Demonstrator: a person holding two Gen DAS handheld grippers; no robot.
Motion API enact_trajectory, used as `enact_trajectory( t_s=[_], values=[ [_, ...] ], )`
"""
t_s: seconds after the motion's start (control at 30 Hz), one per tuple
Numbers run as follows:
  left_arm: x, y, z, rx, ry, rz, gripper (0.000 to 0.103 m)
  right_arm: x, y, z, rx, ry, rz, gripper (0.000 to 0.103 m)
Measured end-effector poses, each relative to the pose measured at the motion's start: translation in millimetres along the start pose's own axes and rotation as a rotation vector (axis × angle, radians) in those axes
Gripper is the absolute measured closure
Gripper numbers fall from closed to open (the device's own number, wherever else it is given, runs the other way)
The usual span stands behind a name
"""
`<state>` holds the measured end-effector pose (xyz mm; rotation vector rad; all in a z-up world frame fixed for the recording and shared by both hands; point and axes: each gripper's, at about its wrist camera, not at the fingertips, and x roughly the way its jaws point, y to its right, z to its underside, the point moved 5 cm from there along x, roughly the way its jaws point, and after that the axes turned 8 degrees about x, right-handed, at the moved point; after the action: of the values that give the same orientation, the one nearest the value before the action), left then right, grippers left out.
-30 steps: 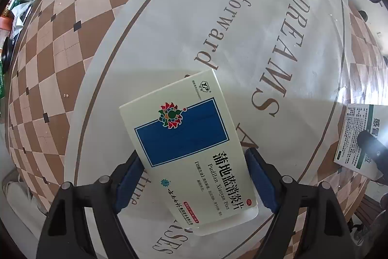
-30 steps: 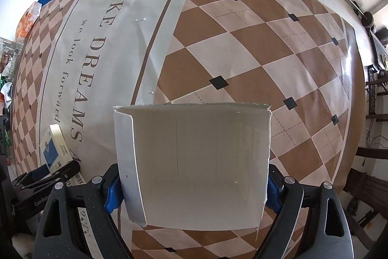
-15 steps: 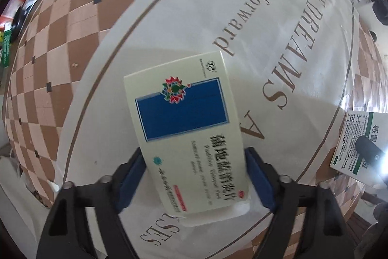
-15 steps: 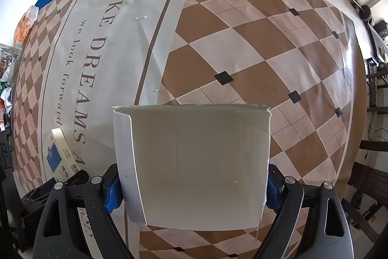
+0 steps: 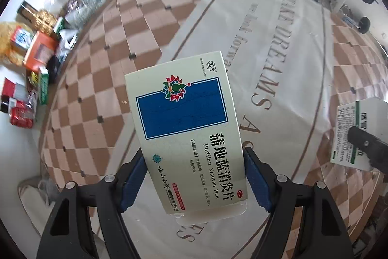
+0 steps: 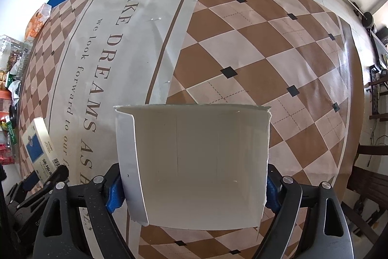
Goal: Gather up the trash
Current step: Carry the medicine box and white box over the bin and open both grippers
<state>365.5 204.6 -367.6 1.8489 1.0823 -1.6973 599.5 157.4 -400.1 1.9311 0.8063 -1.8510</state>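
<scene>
Two boxes gripped — medicine box (image 5: pixel 186 135) between left claw (image 5: pixel 195 177) pads, white carton (image 6: pixel 194 166) in right claw (image 6: pixel 194 188).

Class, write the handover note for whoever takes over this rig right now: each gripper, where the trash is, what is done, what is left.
Left gripper: shut on the blue-panel medicine box, lifted above the tablecloth.
Right gripper: shut on the white carton, also lifted.
Done: both pieces are picked up.
Left: drop both off; no bin is in view. Clutter sits past the table's left edge.
</scene>
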Motion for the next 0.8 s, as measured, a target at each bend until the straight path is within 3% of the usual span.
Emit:
enact_trajectory(
  t_s=[0.17, 0.4, 0.63, 0.8],
  values=[
    [-36, -3, 9, 0.031, 0.084, -0.009, 0.028, -24, -2, 30, -0.025, 0.037, -0.022, 0.015],
    [-78, -10, 59, 0.075, 0.177, -0.001, 0.028, -68, -8, 98, -0.058, 0.094, -0.049, 0.015],
    [-119, -44, 147, 0.061, 0.258, 0.022, 0.028, -118, -10, 195, -0.074, 0.156, -0.068, 0.015],
    [-134, -75, 221, 0.038, 0.272, 0.035, 0.028, -144, -8, 288, -0.065, 0.178, -0.093, 0.015]
  ],
)
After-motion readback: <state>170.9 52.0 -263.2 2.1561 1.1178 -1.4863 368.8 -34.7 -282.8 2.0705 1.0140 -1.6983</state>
